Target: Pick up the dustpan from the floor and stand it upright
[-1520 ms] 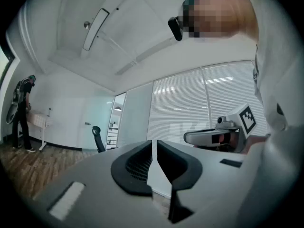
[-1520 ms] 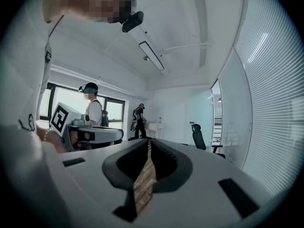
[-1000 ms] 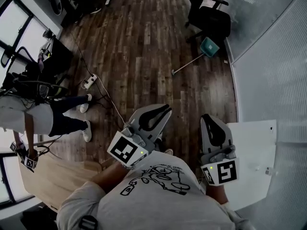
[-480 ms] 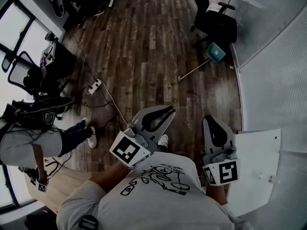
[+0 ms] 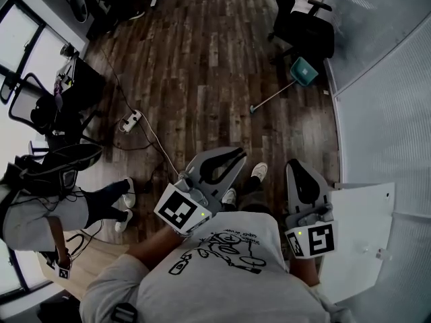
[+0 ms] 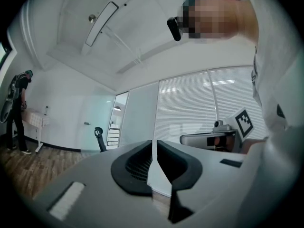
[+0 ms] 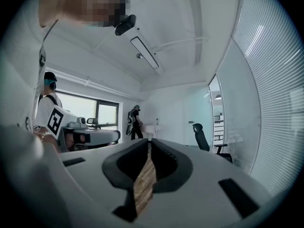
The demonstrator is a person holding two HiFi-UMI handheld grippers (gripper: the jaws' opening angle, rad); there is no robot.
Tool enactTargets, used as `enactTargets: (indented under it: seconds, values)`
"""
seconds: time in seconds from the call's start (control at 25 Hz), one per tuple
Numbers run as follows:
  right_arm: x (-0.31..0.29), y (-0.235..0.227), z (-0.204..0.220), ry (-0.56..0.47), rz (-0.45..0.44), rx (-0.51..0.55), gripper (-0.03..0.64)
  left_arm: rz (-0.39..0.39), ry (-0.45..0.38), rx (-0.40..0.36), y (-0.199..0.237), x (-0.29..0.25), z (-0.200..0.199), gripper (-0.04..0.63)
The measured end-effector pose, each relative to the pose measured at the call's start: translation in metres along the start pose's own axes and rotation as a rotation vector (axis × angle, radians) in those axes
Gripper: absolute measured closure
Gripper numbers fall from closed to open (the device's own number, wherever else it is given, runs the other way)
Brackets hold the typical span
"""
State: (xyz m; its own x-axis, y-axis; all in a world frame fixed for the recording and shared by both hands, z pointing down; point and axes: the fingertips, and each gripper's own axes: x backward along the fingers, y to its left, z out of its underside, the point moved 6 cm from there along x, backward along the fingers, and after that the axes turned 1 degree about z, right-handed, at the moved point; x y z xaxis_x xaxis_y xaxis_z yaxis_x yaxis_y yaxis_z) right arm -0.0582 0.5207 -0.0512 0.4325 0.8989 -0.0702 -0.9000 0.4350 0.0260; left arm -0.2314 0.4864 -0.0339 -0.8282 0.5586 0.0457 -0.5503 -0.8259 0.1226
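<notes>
Basically approach step: dustpan (image 5: 304, 70) lies by office chair (image 5: 306, 29), well apart from left gripper (image 5: 232, 157) and right gripper (image 5: 300, 169), both pressed together, empty; next, walk closer.

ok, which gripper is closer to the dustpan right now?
The right gripper: in the head view the teal dustpan lies on the floor almost straight ahead of it, by the black chair, while the left gripper sits further to the side.

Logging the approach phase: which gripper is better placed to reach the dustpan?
Right, probably: the dustpan lies far ahead, roughly in line with the right gripper; the left gripper sits further left. Both shut, empty.
</notes>
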Motion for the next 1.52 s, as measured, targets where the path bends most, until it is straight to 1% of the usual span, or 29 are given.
enactTargets:
  seconds: [0.2,0.48,0.72,1.08,1.32,1.52]
  values:
    - [-0.013,-0.019,0.002,-0.01,-0.009,0.008,0.597,-0.006,0.003,0.011,0.009,-0.021,0.007,0.568]
    - [-0.043,-0.07,0.002,-0.007,-0.005,0.006,0.597,-0.004,0.0,0.009,0.033,-0.075,0.005,0.569]
    - [-0.073,-0.12,-0.003,-0.013,-0.01,0.01,0.597,-0.003,-0.001,0.004,0.055,-0.128,0.0,0.569]
    - [-0.103,-0.205,-0.006,-0.014,-0.02,0.013,0.597,-0.013,0.009,-0.004,0.073,-0.214,-0.003,0.568]
    - [-0.112,-0.261,0.001,-0.007,-0.006,0.002,0.597,-0.011,0.023,0.0,0.078,-0.27,0.007,0.569]
    - [-0.122,-0.298,0.01,0.011,-0.005,-0.012,0.597,-0.013,0.031,0.002,0.086,-0.307,0.012,0.568]
